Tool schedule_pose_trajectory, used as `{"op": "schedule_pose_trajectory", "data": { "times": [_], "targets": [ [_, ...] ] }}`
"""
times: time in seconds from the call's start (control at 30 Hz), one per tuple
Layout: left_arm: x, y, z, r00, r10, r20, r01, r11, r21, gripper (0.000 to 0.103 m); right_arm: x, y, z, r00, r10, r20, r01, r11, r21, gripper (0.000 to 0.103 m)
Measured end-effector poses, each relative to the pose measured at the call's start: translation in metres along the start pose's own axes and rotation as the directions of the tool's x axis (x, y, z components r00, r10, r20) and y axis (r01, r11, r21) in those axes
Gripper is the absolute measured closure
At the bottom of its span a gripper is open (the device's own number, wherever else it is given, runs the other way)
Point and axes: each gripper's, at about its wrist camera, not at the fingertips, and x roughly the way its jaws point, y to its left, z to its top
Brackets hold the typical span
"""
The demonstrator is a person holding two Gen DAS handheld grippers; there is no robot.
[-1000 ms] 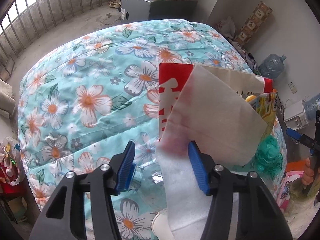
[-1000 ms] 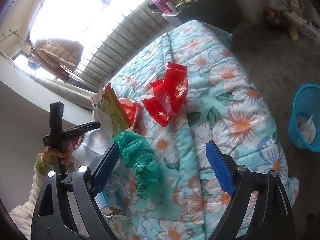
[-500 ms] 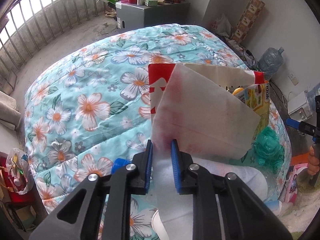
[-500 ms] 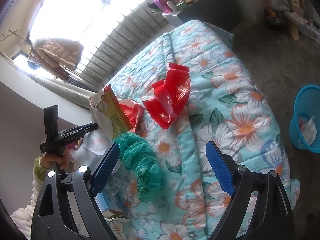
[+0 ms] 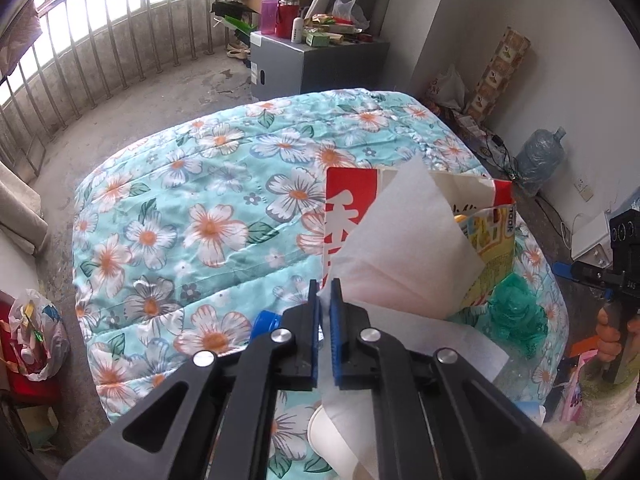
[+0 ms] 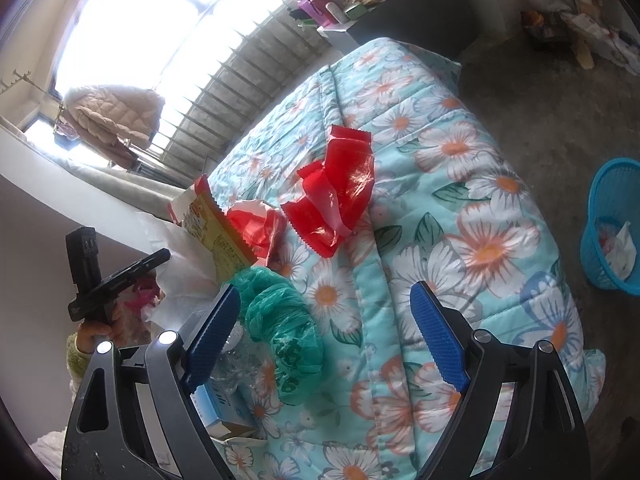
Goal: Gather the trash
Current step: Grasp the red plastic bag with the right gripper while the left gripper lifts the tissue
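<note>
**Tissue pinched, basket waiting**

Left wrist view: my left gripper (image 5: 325, 294) is now clamped on the thin white sheet of tissue paper (image 5: 404, 264). A second ago its blue pads stood wide apart on either side of the sheet; half a second ago they were narrowing; now they press a fold of it between them. The rest of the sheet fans up toward one o'clock and a tail hangs down toward six, over a white paper cup (image 5: 332, 446). Behind the tissue, at about one o'clock, stand a red-and-white printed snack bag (image 5: 348, 204) and a yellow snack packet (image 5: 494, 248), all on the turquoise floral quilt (image 5: 168, 216). A crumpled green plastic bag (image 5: 516, 316) lies at three o'clock, with a blue bottle cap (image 5: 266, 322) just left of my pads.

Right wrist view: my right gripper (image 6: 326, 334) hangs with its jaws wide apart and empty, as it did a second ago. The green bag sits just inside its left pad; a crumpled red plastic wrapper (image 6: 336, 188) lies at twelve o'clock. The blue mesh waste basket (image 6: 612, 220) stands on the floor at three o'clock, well apart from the quilt.

I judge the first piece secured; next comes lifting it gently, since tissue tears, and carrying it to the basket.
</note>
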Motion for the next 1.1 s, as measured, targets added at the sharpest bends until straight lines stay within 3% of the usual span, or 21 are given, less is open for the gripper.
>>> {"op": "schedule_pose_trajectory", "data": {
  "times": [0.17,0.4,0.57,0.83,0.97,1.07,1.1],
  "targets": [
    [-0.024,0.001,0.0,0.996,-0.01,0.091,0.012,1.0,-0.025,0.102,0.002,-0.008,0.002,1.0,0.017,-0.004,-0.016,0.999,0.044,0.025],
    [-0.059,-0.003,0.0,0.975,-0.02,0.223,0.036,0.997,-0.067,0.102,0.015,-0.026,0.013,0.998,0.069,-0.004,-0.067,0.987,0.149,0.036],
    [-0.08,-0.006,-0.003,0.952,-0.021,0.306,0.062,0.99,-0.123,0.102,0.031,-0.037,0.026,0.993,0.12,0.013,-0.12,0.969,0.215,0.043],
    [-0.115,-0.01,-0.014,0.897,-0.032,0.442,0.132,0.971,-0.197,0.102,0.058,-0.06,0.047,0.989,0.143,0.024,-0.143,0.94,0.31,0.058],
    [-0.123,-0.024,-0.017,0.883,-0.058,0.465,0.16,0.97,-0.183,0.102,0.067,-0.063,0.05,0.987,0.162,0.019,-0.16,0.933,0.321,0.066],
    [-0.127,-0.032,-0.019,0.874,-0.075,0.48,0.172,0.972,-0.163,0.102,0.069,-0.062,0.049,0.984,0.177,0.017,-0.173,0.933,0.315,0.076],
    [-0.129,-0.035,-0.02,0.871,-0.076,0.485,0.173,0.972,-0.159,0.102,0.07,-0.062,0.048,0.984,0.179,0.017,-0.175,0.934,0.313,0.084]
  ]
}}
